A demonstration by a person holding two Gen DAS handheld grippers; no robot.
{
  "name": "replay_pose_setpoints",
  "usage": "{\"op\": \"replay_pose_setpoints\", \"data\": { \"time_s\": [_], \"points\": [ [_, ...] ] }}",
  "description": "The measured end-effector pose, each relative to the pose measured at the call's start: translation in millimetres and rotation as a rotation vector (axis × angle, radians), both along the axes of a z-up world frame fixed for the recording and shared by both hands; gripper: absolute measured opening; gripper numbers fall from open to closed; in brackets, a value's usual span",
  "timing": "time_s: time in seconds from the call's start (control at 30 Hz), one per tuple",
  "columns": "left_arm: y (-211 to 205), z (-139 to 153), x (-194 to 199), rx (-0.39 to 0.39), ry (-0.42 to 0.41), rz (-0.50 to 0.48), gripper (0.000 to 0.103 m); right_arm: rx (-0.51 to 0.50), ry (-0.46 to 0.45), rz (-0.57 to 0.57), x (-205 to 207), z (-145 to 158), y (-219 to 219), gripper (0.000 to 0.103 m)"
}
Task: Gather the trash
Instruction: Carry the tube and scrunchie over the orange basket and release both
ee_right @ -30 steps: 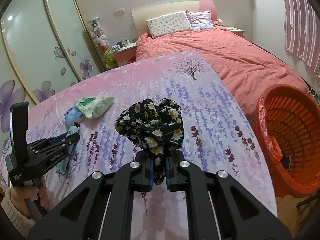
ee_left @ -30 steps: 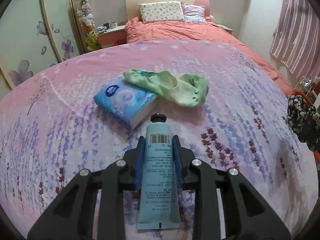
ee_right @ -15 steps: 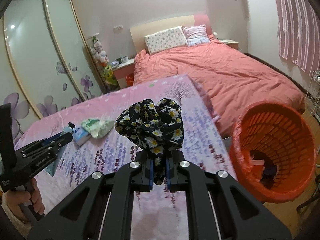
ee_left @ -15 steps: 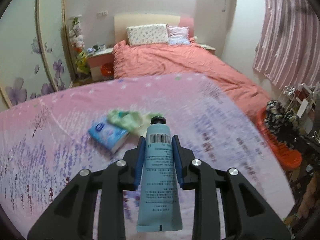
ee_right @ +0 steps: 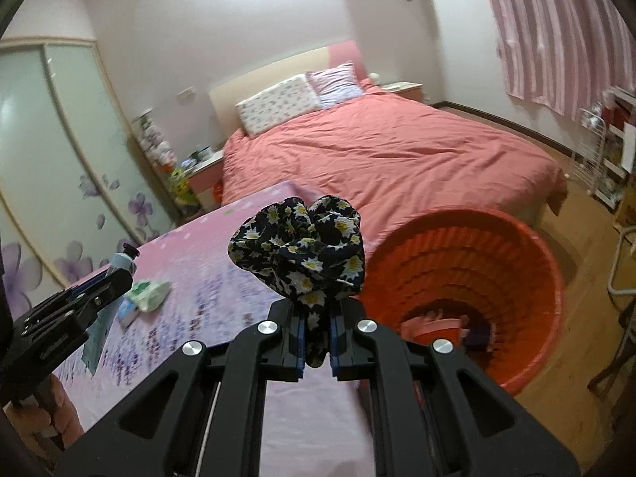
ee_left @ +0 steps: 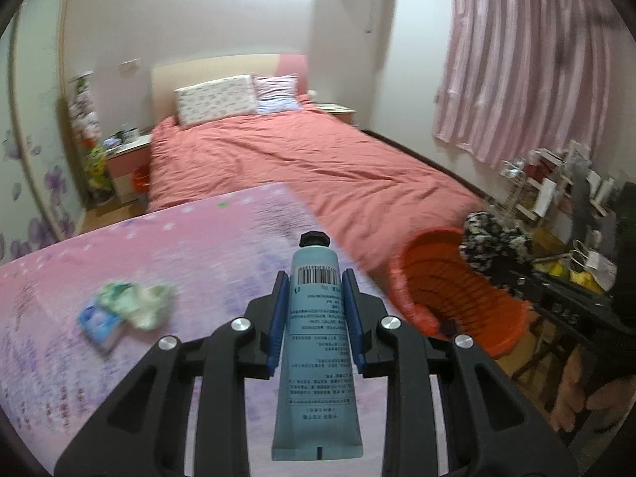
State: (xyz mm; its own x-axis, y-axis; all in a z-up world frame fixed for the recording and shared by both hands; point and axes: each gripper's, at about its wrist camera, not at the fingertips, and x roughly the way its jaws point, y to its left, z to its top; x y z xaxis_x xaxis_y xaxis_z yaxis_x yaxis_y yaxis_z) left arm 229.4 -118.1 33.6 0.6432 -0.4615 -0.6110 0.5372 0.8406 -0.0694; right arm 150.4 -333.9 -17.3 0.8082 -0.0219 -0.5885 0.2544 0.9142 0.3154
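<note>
My left gripper [ee_left: 315, 292] is shut on a light blue tube [ee_left: 317, 338] with a black cap, held above the pink flowered sheet [ee_left: 198, 254]. My right gripper [ee_right: 317, 316] is shut on a black floral cloth [ee_right: 298, 246] bunched above its pads. The orange basket [ee_right: 497, 246] stands on the floor just right of that cloth, with some items at its bottom. In the left wrist view the orange basket [ee_left: 449, 298] lies to the right, with the floral cloth [ee_left: 493, 238] over its far rim. The left gripper [ee_right: 107, 282] also shows at the right view's left edge.
A green cloth [ee_left: 139, 302] and a blue tissue pack [ee_left: 99, 324] lie on the pink sheet at the left. A bed with a red cover [ee_left: 298, 159] fills the back. Shelves and clutter [ee_left: 556, 183] stand under the pink curtain [ee_left: 524, 59].
Both grippers have risen and swung right with their loads. The basket has come close in both views, and the tissue pack and green cloth have slid off to the left.
</note>
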Motion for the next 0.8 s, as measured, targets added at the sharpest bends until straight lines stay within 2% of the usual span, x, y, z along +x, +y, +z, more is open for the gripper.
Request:
{"op": "replay_pose_setpoints", "data": {
  "time_s": [0.23,0.5,0.6,0.63,0.67,0.77,0.8],
  "points": [
    [-86.7,-7.2,-12.9,-0.021,0.028,-0.148,0.028,0.015,0.015,-0.086,-8.5,-8.1,-49.8,0.009],
    [-169.2,-42.1,-7.8,0.002,0.087,-0.252,0.028,0.035,0.061,-0.140,3.5,-22.3,-89.1,0.010],
    [-191.2,-58.7,1.1,0.021,0.109,-0.259,0.028,0.059,0.079,-0.138,11.1,-31.5,-99.9,0.018],
    [-196.7,-63.5,4.3,0.026,0.110,-0.256,0.031,0.062,0.091,-0.137,14.7,-36.5,-102.2,0.028],
    [-200.2,-68.6,7.5,0.035,0.113,-0.251,0.041,0.061,0.099,-0.140,14.7,-40.3,-104.6,0.039],
    [-199.2,-77.0,11.9,0.059,0.101,-0.226,0.061,0.067,0.114,-0.150,13.0,-54.4,-110.1,0.055],
    [-194.5,-79.8,14.3,0.064,0.096,-0.216,0.064,0.071,0.116,-0.153,12.3,-58.2,-109.6,0.058]
  ]
}}
